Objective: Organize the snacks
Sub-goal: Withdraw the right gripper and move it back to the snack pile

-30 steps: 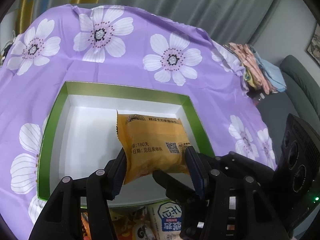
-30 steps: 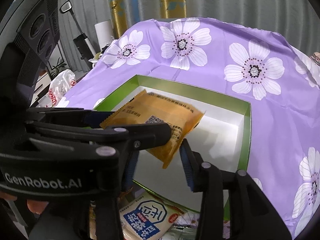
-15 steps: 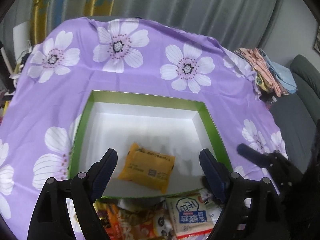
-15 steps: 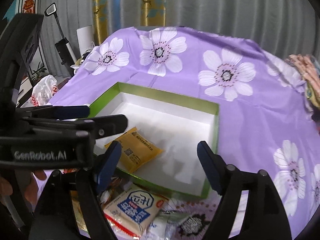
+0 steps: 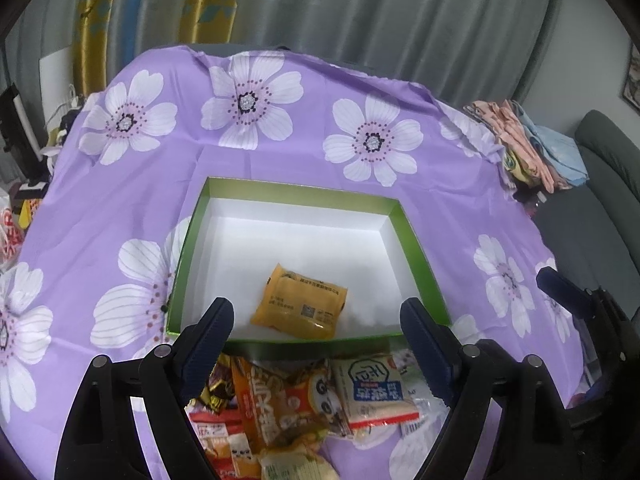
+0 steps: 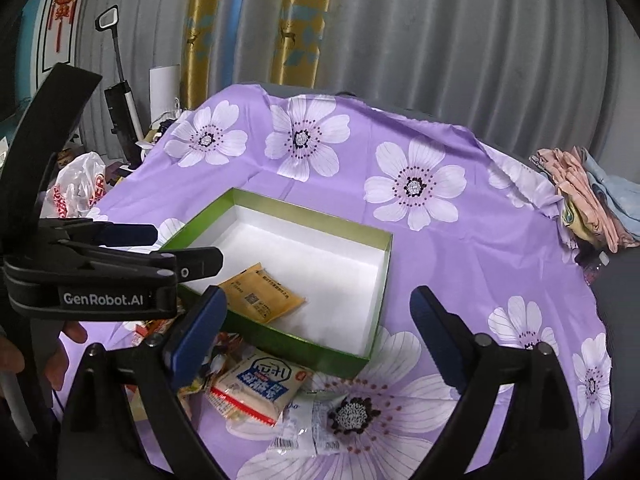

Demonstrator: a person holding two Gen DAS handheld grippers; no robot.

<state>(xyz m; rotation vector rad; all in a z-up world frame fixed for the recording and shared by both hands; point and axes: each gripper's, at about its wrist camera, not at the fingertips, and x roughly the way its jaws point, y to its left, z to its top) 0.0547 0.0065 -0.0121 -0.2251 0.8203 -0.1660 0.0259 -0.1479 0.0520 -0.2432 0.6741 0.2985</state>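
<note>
An orange snack packet (image 5: 301, 308) lies flat inside the green box (image 5: 416, 240) with a white floor, near its front wall; it also shows in the right wrist view (image 6: 262, 298) in the same box (image 6: 382, 280). My left gripper (image 5: 318, 340) is open and empty, raised above the box's front edge. My right gripper (image 6: 320, 328) is open and empty, to the right of the left one (image 6: 120, 252). A pile of loose snack packets (image 5: 280, 404) lies in front of the box, among them a white and blue packet (image 6: 262, 380).
The table wears a purple cloth with white flowers (image 5: 248, 100). Folded clothes (image 5: 528, 144) lie at its far right edge. A grey sofa (image 5: 600, 184) stands to the right. Plastic bags (image 6: 76, 188) and a vacuum stand to the left.
Both grippers held the orange packet over the box one second ago. They opened, the packet dropped into the box, and both grippers drew back and up.
</note>
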